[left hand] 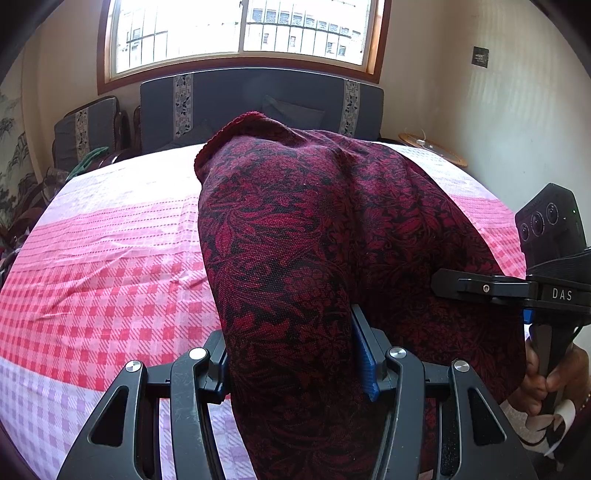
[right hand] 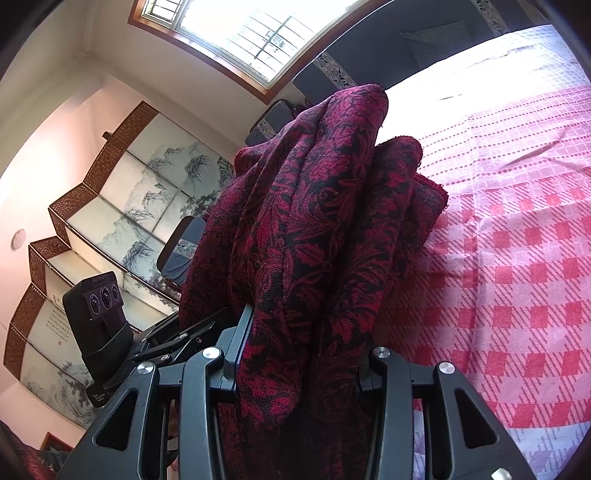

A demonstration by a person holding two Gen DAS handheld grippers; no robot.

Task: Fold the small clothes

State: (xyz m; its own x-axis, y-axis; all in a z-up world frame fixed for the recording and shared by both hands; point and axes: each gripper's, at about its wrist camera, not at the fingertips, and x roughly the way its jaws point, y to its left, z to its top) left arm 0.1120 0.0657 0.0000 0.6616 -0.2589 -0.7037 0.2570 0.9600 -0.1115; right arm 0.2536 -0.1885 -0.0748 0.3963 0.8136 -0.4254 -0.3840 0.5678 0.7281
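A dark red and black floral knit garment (left hand: 314, 236) hangs bunched above the pink checked bed cover (left hand: 110, 266). My left gripper (left hand: 291, 350) is shut on a thick fold of it, cloth filling the gap between the blue pads. In the right wrist view the same garment (right hand: 314, 240) drapes in heavy folds over my right gripper (right hand: 299, 354), which is shut on a bunch of it. The right gripper's black body (left hand: 517, 288) shows at the right edge of the left wrist view, held by a hand (left hand: 546, 376). The left gripper's body (right hand: 122, 332) appears at lower left of the right wrist view.
The bed cover (right hand: 517, 258) spreads wide to the right. A dark cushioned headboard (left hand: 258, 103) stands under a window (left hand: 240, 33). A cushioned chair (left hand: 88, 129) sits at back left, a round side table (left hand: 432, 147) at back right, a painted folding screen (right hand: 122, 206) along the wall.
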